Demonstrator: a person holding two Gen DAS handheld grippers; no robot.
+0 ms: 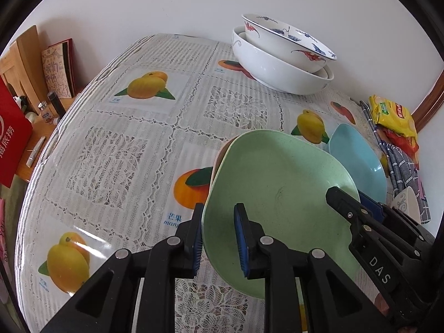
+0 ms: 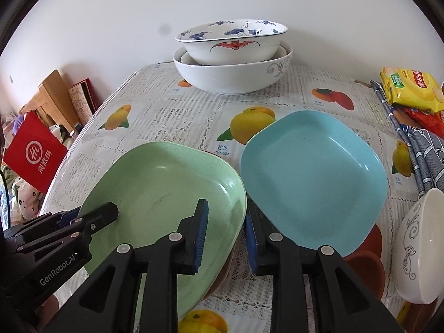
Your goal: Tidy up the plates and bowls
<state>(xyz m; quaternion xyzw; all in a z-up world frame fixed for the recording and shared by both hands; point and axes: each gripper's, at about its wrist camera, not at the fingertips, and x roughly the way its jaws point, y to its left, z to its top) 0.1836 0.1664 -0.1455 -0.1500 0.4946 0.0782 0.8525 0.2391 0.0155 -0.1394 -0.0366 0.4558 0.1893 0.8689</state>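
A green plate (image 1: 277,194) lies on a brown plate (image 1: 219,158) at the table's near side. My left gripper (image 1: 217,238) is open, its jaws astride the green plate's left rim. My right gripper (image 2: 226,236) is open, its jaws astride the green plate's (image 2: 163,191) right rim, and it also shows in the left wrist view (image 1: 358,211). A blue plate (image 2: 313,177) lies just right of the green one. Stacked white bowls (image 2: 233,55) with blue and red patterns stand at the far edge. A small white bowl (image 2: 421,247) sits at the right.
The table (image 1: 125,144) has a fruit-print lace cloth. Yellow and red snack packets (image 2: 413,94) and a folded blue-grey cloth (image 2: 421,152) lie at the right edge. A red bag (image 2: 36,152), books and wooden boards stand off the table's left side.
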